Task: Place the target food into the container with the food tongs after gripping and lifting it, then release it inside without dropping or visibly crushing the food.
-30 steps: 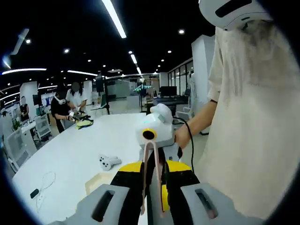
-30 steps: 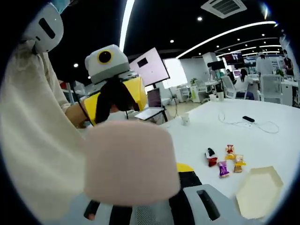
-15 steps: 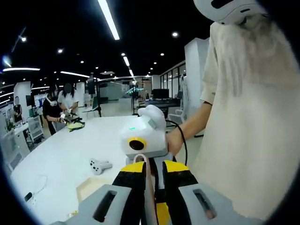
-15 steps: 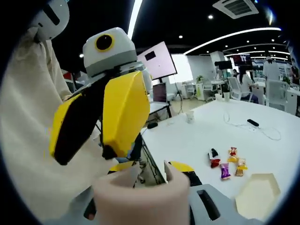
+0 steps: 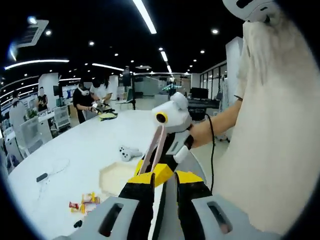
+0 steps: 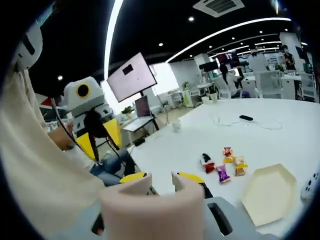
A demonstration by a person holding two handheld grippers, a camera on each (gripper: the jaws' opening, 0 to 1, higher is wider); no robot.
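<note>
1. Since half a second back the two tools have pulled apart: in the right gripper view the left tool [image 6: 97, 137] has gone from looming right up close to hanging back by the person's arm
2. Right tool [image 6: 162, 180] is clenched on the pink tongs [image 6: 150, 212], which sit across its jaws at the near edge of the right gripper view, two arm ends sticking up
3. Left tool: jaws nearly together with a pale strip in the slot; can't tell whether it's gripping anything
4. My read: handover/regrip looks done and the tongs now ride on the right side only, so next is the approach to the food. Nothing lifted yet
5. Target food: small wrapped candies [image 6: 222, 162] clustered on the white worktop [image 6: 280, 140], untouched, well apart from the tongs
6. Container [image 6: 267, 195]: beige hexagonal tray, just beside the candies, nothing visible in it
7. Beyond that: white controller [image 5: 129, 151], then other people [image 5: 92, 97] working at the far end of the worktop
</note>
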